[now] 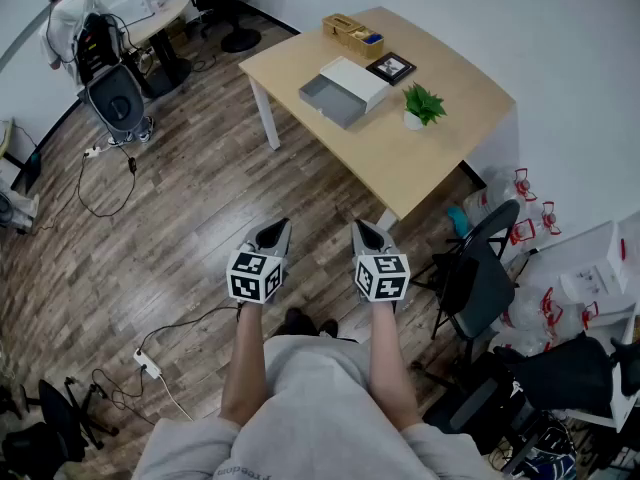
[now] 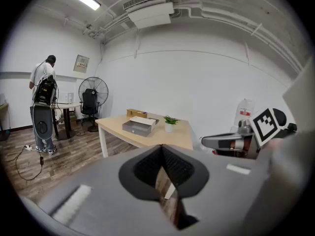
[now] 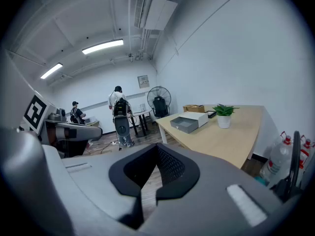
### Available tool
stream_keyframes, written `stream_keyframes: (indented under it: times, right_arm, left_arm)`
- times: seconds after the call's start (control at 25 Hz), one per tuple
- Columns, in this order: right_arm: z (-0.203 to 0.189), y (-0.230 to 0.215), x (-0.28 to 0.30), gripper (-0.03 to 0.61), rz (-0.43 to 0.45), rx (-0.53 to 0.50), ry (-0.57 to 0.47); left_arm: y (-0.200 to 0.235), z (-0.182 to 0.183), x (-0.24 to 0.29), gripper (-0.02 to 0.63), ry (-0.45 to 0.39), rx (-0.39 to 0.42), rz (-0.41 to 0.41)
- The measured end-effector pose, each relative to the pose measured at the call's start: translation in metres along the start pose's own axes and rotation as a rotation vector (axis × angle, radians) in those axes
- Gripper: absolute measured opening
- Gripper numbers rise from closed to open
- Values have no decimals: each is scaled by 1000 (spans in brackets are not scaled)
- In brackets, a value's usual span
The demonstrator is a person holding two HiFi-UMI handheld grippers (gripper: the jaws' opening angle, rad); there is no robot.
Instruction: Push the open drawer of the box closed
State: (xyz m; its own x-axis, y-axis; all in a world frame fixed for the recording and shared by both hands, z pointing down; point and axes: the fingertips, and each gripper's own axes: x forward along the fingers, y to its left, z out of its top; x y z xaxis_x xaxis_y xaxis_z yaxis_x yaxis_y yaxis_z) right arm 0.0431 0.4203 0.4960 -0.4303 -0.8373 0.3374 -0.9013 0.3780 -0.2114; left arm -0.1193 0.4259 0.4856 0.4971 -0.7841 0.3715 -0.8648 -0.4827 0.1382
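Left gripper (image 1: 276, 231) and right gripper (image 1: 364, 234): jaws drawn together on both, nothing between them. They are held side by side in front of the body, probably ready for an approach. Both are well apart from the table (image 1: 400, 163). The box (image 1: 358, 76) lies there near the plant (image 1: 422, 104). Its drawer (image 1: 330, 99) projects toward the table's left edge, and the long axis runs along that line.

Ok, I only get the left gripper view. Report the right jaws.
Observer: The right gripper has its jaws shut, nothing between them.
Operator: Check the floor on my right.
Observer: A dark chair stands by the near corner of the table.
Operator: Count the people.
Observer: Two. In the right gripper view a second person is left of the standing person.
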Motion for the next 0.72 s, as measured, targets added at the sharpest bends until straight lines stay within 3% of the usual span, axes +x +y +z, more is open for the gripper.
stream_keyframes:
  times: [0.16, 0.44, 0.6, 0.72]
  right_arm:
    - [-1, 2, 0, 2, -9, 30, -21]
    - [6, -18, 5, 2, -107, 11, -51]
    - [15, -25, 18, 2, -64, 97, -84]
    - [15, -34, 36, 2, -65, 126, -51]
  left_arm:
    - [6, 6, -6, 52, 7, 33, 5]
    - [19, 7, -3, 52, 12, 28, 26]
    - [31, 11, 13, 52, 16, 41, 9]
    - [47, 22, 34, 52, 10, 40, -3]
